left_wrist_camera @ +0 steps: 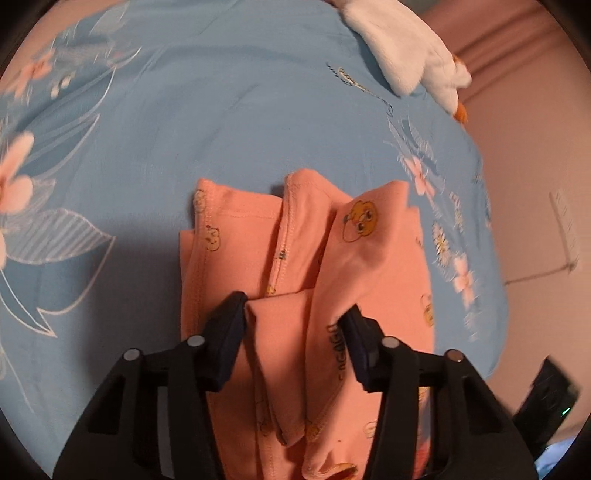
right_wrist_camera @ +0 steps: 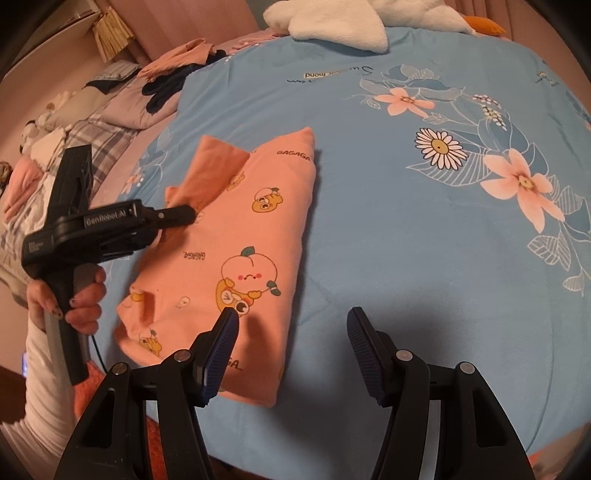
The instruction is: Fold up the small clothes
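Observation:
An orange child's garment (left_wrist_camera: 369, 266) printed with cartoon fruit lies folded into a long packet on the blue flowered bedsheet (left_wrist_camera: 221, 110). My left gripper (left_wrist_camera: 293, 317) hovers low over its near end. The jaws stand apart astride a narrow folded flap, and the pads do not visibly pinch it. In the right wrist view the garment (right_wrist_camera: 258, 206) lies left of centre, and the left gripper (right_wrist_camera: 186, 214) points at its left edge, held by a person's hand (right_wrist_camera: 85, 295). My right gripper (right_wrist_camera: 291, 332) is open over the bedsheet (right_wrist_camera: 406, 258), its left finger overlapping the garment's near corner, with nothing between its fingers.
A white plush toy (right_wrist_camera: 332, 26) with orange parts lies at the far edge of the bed, also seen in the left wrist view (left_wrist_camera: 406, 48). Rumpled bedding and clothes (right_wrist_camera: 110, 122) are piled beyond the sheet's left side. A dark device (left_wrist_camera: 546, 398) with a green light sits off the bed's edge.

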The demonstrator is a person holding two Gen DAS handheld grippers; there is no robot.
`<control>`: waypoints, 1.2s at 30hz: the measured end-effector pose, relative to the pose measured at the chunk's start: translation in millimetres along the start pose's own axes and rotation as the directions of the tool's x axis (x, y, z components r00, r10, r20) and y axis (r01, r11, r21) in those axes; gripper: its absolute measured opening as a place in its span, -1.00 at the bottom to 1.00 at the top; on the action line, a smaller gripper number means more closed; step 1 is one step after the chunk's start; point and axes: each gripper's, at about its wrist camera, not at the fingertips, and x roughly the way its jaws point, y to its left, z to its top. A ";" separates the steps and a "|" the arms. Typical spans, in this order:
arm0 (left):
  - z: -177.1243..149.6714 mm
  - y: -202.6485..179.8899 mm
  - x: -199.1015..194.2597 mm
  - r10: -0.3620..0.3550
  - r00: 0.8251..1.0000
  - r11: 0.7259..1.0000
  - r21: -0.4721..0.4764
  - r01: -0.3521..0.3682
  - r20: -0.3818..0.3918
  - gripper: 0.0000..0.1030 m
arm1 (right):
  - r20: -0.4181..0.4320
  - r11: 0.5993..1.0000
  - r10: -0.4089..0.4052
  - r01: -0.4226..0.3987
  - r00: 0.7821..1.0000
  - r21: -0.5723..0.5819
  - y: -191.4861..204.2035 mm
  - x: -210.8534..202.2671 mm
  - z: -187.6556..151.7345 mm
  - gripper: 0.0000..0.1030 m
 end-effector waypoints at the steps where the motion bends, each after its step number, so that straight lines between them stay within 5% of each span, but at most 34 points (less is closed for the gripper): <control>1: -3.8 2.1 -4.0 -0.010 1.000 1.000 -0.007 0.010 0.001 -0.24 | -0.001 1.000 0.000 0.000 1.000 -0.001 0.5 0.2 -0.2 0.19; 9: -19.4 -14.2 -3.0 -0.028 0.999 0.997 0.070 0.030 -0.033 -0.40 | -0.008 1.000 0.002 -0.002 1.000 0.005 -2.2 1.4 -0.9 0.19; 14: -24.7 -13.2 -10.0 -0.028 1.000 0.998 0.049 0.028 0.007 -0.72 | -0.005 1.000 0.001 -0.001 1.000 0.002 -0.4 1.7 -0.3 0.19; 24: -38.1 -30.3 -61.5 0.023 0.992 0.983 0.176 -0.045 0.123 -0.72 | 0.011 0.999 0.017 -0.017 1.000 -0.030 6.9 0.7 6.1 0.19; 31: -42.1 6.3 -38.4 0.119 0.990 0.985 0.113 -0.128 0.078 -0.47 | -0.013 0.998 0.027 -0.028 1.000 -0.057 17.6 10.6 6.9 0.19; 36: -44.1 16.5 -47.4 0.106 0.988 0.991 0.069 -0.114 0.108 -0.42 | -0.026 0.998 0.014 -0.016 1.000 -0.063 19.3 13.5 5.1 0.19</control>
